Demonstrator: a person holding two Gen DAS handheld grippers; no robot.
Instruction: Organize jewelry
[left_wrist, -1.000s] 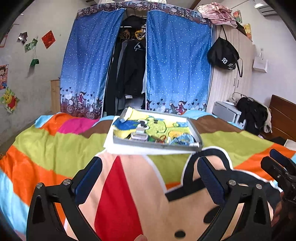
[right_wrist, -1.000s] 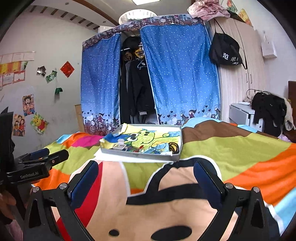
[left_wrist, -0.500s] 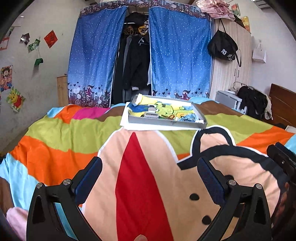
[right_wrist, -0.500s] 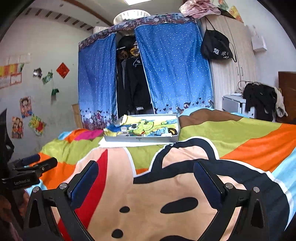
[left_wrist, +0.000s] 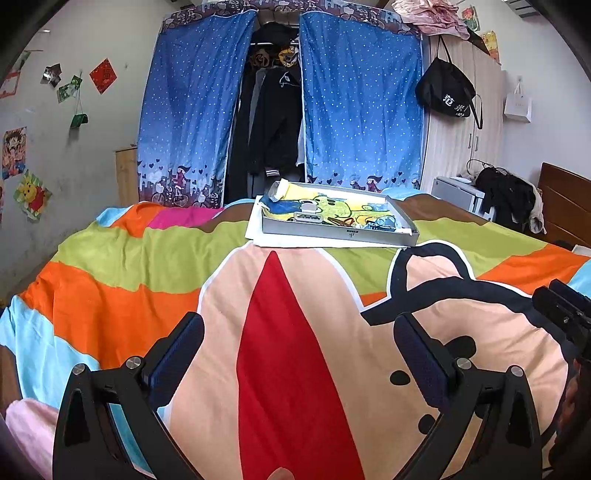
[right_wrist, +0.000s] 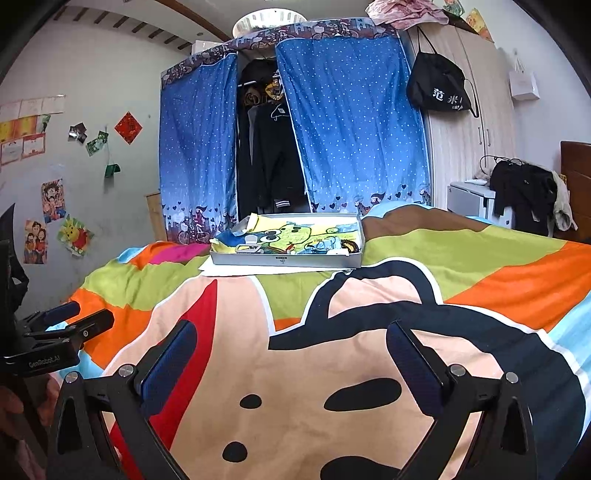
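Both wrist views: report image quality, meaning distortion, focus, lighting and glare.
Left wrist view: strong fisheye bending with black corners; even, soft light; the tray is sharp but its small contents are too tiny to resolve; left gripper in focus. Right wrist view: same curvature; ceiling lamp blown out bright; bedspread evenly lit, without harsh shadows.

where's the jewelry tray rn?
The grey tray sits far across the bed on a white sheet, upper centre in both wrist views, in front of the blue curtains. Both tools are well short of it.
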